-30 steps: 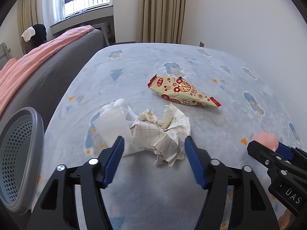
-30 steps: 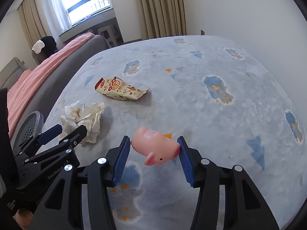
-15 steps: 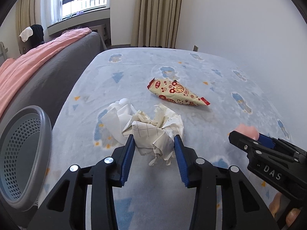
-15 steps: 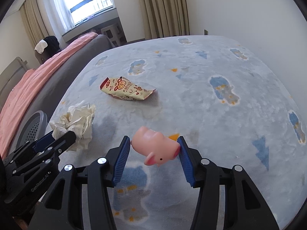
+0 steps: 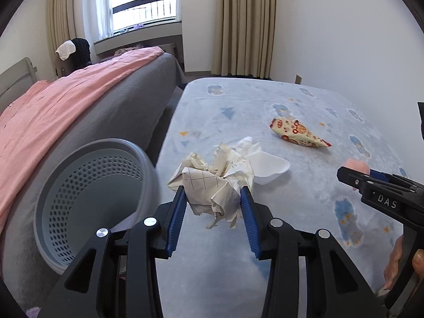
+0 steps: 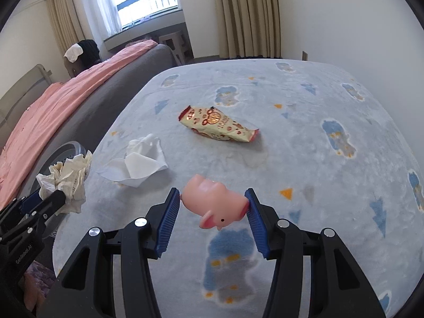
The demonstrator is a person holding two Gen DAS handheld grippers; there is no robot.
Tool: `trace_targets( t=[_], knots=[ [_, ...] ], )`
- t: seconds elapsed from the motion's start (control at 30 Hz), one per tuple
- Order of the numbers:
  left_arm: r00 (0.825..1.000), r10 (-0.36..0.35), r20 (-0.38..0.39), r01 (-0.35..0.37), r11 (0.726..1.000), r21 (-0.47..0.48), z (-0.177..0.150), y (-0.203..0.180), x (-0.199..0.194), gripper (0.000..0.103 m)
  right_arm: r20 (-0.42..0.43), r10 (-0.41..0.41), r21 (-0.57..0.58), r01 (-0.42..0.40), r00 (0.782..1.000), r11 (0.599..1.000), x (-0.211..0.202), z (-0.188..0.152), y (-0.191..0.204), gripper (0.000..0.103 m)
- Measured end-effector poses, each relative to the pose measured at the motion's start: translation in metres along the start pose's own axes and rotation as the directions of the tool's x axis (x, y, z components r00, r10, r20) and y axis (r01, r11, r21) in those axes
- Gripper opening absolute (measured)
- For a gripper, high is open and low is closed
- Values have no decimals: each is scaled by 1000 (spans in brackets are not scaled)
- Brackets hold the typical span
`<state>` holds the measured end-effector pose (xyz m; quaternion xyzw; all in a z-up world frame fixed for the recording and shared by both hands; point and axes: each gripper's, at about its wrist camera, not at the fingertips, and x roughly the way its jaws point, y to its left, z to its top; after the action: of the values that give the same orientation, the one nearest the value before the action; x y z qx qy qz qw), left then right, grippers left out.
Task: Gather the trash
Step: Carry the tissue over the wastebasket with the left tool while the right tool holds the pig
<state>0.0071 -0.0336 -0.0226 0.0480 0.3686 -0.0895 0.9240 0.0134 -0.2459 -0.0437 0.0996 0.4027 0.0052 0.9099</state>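
My left gripper (image 5: 212, 194) is shut on a crumpled paper ball (image 5: 214, 182), lifted off the blue patterned bed cover and hanging near the grey perforated bin (image 5: 87, 198) at the left. From the right wrist view the same paper ball (image 6: 66, 182) hangs at the left edge in front of the bin rim (image 6: 70, 145). My right gripper (image 6: 213, 198) is shut on a pink toy pig (image 6: 214, 204), held above the cover. A white tissue (image 6: 137, 161) and a cream-and-red snack wrapper (image 6: 217, 127) lie on the bed.
A grey bed with a pink blanket (image 5: 53, 111) runs along the left, close beside the bin. A white wall (image 5: 344, 39) borders the bed on the right. Curtains and a window (image 6: 151, 0) stand at the far end.
My left gripper closed on the paper ball, lifted it off the tissue and carried it left toward the bin. The right gripper drifted slightly with the pig still gripped.
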Motion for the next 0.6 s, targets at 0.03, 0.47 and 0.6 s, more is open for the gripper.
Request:
trace_targets(
  t=[0.03, 0.47, 0.6],
  knots=[
    [1000, 13, 6, -13, 1000, -1, 1, 7, -2, 40, -1, 14, -4, -14, 1000, 1000, 1, 2, 7, 50],
    [986, 157, 54, -150, 982, -114, 16, 121, -19, 40, -28, 162, -145, -164, 986, 976, 18, 25, 120, 50],
    [985, 168, 41, -160, 974, -163, 15, 147, -18, 40, -36, 213, -177, -216, 976, 960, 21, 35, 150, 50]
  ],
)
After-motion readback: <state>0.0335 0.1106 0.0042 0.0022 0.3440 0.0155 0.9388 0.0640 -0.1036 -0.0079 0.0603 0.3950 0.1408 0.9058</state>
